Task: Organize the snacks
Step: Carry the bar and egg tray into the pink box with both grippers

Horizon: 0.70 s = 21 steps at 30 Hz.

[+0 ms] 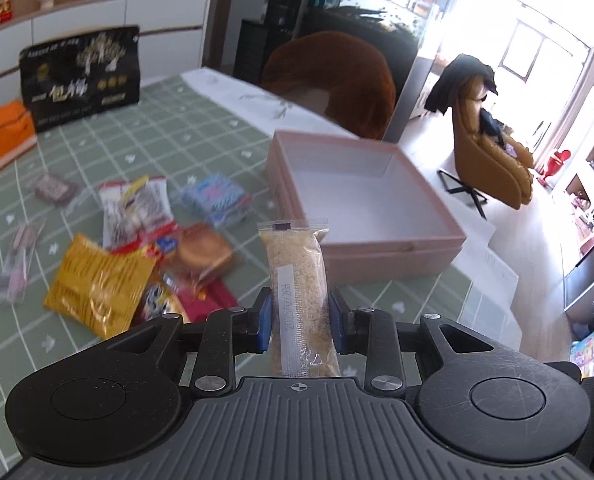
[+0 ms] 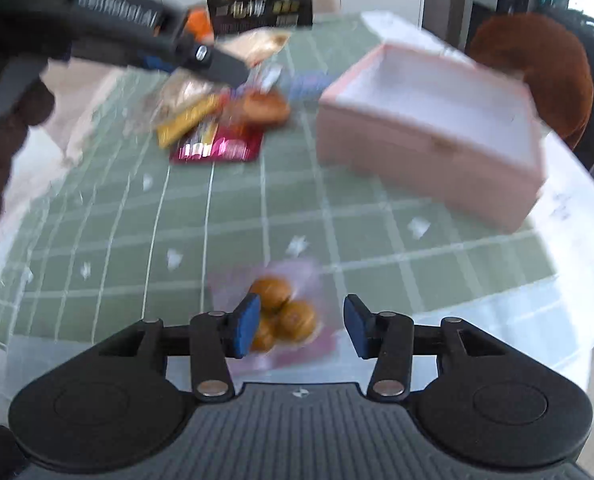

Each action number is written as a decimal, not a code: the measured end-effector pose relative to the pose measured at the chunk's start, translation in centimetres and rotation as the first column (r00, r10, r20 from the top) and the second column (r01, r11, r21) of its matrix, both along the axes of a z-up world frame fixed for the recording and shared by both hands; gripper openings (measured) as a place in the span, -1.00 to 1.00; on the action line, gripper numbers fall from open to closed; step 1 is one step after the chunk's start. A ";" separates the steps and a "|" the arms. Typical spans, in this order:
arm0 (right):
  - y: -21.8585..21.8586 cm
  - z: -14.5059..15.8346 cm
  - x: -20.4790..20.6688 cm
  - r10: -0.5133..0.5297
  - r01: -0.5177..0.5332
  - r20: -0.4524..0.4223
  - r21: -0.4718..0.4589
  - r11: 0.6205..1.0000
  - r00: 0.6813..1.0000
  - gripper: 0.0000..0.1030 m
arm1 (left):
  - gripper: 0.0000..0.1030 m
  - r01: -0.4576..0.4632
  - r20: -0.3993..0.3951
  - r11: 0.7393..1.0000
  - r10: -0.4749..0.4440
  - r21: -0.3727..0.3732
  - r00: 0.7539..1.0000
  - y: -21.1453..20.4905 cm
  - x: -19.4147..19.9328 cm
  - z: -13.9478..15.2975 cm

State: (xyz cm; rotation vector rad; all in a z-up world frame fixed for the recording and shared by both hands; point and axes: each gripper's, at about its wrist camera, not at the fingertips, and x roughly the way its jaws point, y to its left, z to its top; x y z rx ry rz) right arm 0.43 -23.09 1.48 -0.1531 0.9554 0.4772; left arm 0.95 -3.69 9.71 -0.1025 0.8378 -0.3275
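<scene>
A surface (image 1: 201, 136) covered with a green checked cloth stands in a bright living room, with a brown armchair (image 1: 493, 140) on the floor beyond it. An open pink box (image 1: 393, 256), its white interior bare, sits near the far right part of the cloth. To its left lies a loose pile of snacks: a yellow packet (image 1: 97, 284), a round cake in clear wrap (image 1: 205, 252), a blue packet (image 1: 217, 196) and a white-and-red packet (image 1: 137, 208). A black bag (image 1: 81, 80) stands upright at the far edge, beside an orange box (image 1: 1, 132).

The left gripper (image 1: 300, 320) is clenched on a long clear-wrapped cereal bar (image 1: 297, 280); both blue pads press its sides, and the bar projects forward toward the near wall of the pink box.

The right gripper (image 2: 299, 326) is released, its jaws apart. A clear bag of small brown buns (image 2: 285, 312) lies on the cloth between and just beneath the fingers, nearer the left pad; contact cannot be judged through the blur. The pink box (image 2: 429, 152) lies ahead and to the right.
</scene>
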 end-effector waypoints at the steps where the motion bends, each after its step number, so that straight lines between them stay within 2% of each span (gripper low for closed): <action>1: 0.8 -0.5 -0.3 0.002 -0.002 -0.002 -0.020 1.000 1.000 -0.01 | -0.35 -0.010 -0.012 1.000 0.010 -0.004 1.000 0.4 -0.1 -0.4; 5: 2.7 -1.7 -0.5 0.037 -0.036 0.020 -0.067 0.997 0.999 0.13 | -0.35 -0.041 -0.045 0.999 0.040 -0.022 0.998 1.7 -0.7 -1.2; 7: 2.5 -2.2 -0.5 0.023 -0.019 0.055 -0.082 0.996 0.998 0.38 | -0.35 -0.052 -0.051 0.998 0.050 -0.026 0.997 2.2 -0.8 -1.3; 10: 1.0 -2.5 -0.1 -0.035 0.035 0.023 -0.024 0.999 0.999 0.58 | -0.35 -0.066 -0.059 0.997 0.064 -0.029 0.996 2.8 -0.9 -1.5; 12: 0.6 -2.4 0.0 0.005 -0.004 0.021 -0.035 0.999 1.000 0.57 | -0.35 -0.072 -0.064 0.997 0.070 -0.031 0.995 3.2 -0.9 -1.7; 14: 0.5 -1.9 0.0 0.014 -0.014 0.005 -0.039 0.999 1.000 0.23 | -0.35 -0.071 -0.064 0.997 0.069 -0.035 0.996 3.2 -0.9 -1.7; 17: -0.1 -0.6 0.2 -0.007 0.008 0.011 -0.035 0.999 1.000 -0.05 | -0.35 -0.065 -0.057 0.997 0.062 -0.052 0.996 3.1 -0.7 -1.5; 18: -0.3 -0.2 0.2 -0.024 0.025 0.028 -0.033 0.999 0.999 -0.47 | -0.35 -0.063 -0.054 0.996 0.060 -0.062 0.997 3.0 -0.5 -1.3; 20: -1.1 1.1 0.5 -0.045 0.046 0.036 -0.021 0.999 0.998 -0.52 | -0.35 -0.055 -0.046 0.995 0.051 -0.080 0.998 2.6 -0.1 -1.0; 21: -1.5 1.9 0.6 -0.057 0.057 0.057 -0.011 0.998 0.997 -0.85 | -0.35 -0.050 -0.039 0.995 0.047 -0.086 0.998 2.4 0.0 -0.9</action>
